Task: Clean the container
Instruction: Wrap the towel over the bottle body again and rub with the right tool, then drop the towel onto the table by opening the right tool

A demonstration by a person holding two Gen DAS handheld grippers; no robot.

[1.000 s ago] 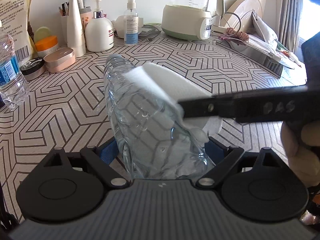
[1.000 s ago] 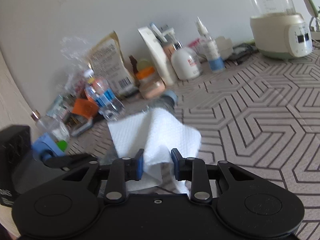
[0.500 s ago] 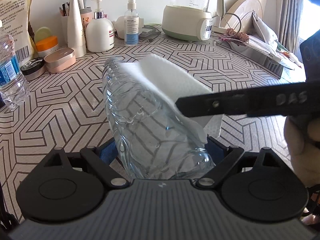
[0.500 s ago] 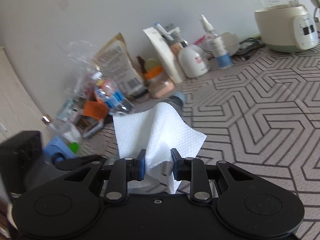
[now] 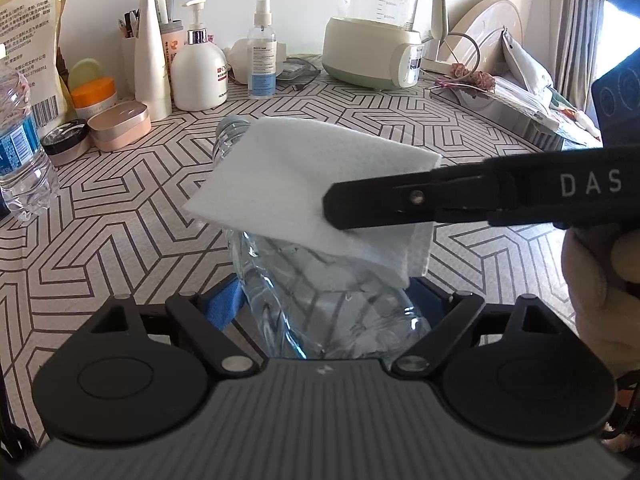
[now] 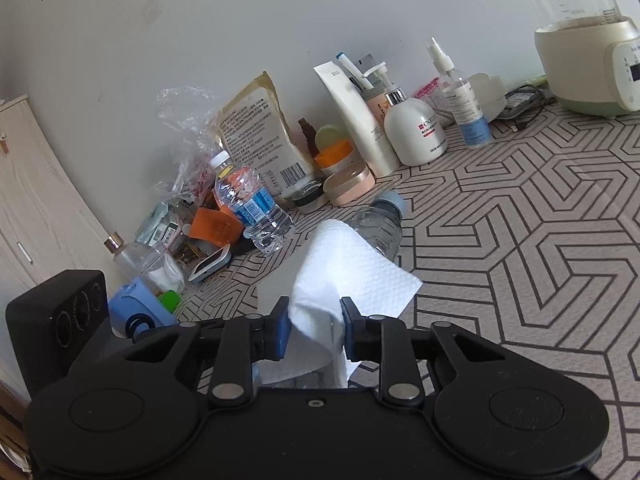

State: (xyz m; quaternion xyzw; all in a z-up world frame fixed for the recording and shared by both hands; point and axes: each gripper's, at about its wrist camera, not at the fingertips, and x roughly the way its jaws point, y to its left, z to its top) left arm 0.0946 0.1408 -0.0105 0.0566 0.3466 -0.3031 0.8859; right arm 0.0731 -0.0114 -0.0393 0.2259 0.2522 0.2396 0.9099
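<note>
1. The left gripper (image 5: 326,300) clamps the clear bottle's (image 5: 320,304) base; its neck points toward 12 o'clock.
2. The right gripper (image 6: 314,330), entering from 3 o'clock, pinches a white paper towel (image 5: 316,192) draped over the bottle.

In the left wrist view the bottle (image 5: 320,312) runs from lower centre up toward the middle, between the left gripper (image 5: 326,300) fingers. The paper towel (image 5: 304,192) lies on it, the right gripper (image 5: 352,204) entering from the right edge. Toiletries line the upper left; a kettle (image 5: 376,28) stands upper right of centre
</note>
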